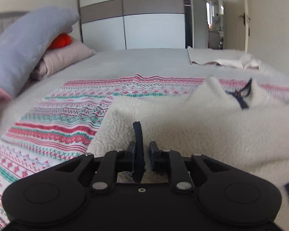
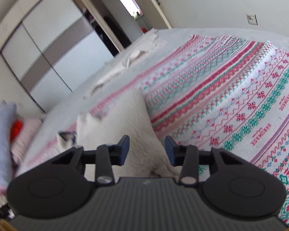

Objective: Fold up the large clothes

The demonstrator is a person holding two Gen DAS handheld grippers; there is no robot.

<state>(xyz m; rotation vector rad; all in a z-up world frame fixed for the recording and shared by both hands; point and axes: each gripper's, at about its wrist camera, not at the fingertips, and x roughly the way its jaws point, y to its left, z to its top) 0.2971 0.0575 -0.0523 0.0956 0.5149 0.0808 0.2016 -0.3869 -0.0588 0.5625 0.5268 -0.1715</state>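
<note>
The bed (image 1: 144, 61), covered in a pale grey sheet, fills both views ahead of the fingers. Spread across it lies a patterned blanket (image 2: 231, 96) with red, pink and green knitted bands; it runs out to the left of the left gripper's fingers and to the right of the right gripper's fingers. On top of the blanket sits the white fleece garment (image 1: 192, 127), a large fluffy piece with its woolly inner side showing, directly in front of both pairs of fingers and reaching beneath them. Beyond the bed stands a white wardrobe (image 1: 133, 17) with a grey band across its doors. Far off to the left of the left fingers a grey-blue cushion (image 1: 27, 46) leans over a beige pillow (image 1: 67, 55), and a cream towel (image 1: 221, 61) lies at the far right of the bed.

The left gripper (image 1: 142, 150) has its fingers drawn close around a dark navy trim strip (image 1: 138, 136) of the garment, which stands upright between them; the strip lies against the left finger, and whether the right one presses it too is hard to tell. The right gripper (image 2: 146, 146) holds its fingers apart, fleece bulging up between them without either finger pressing on it. A small dark detail (image 1: 242, 94) marks the garment's far corner, too blurred to identify.
</note>
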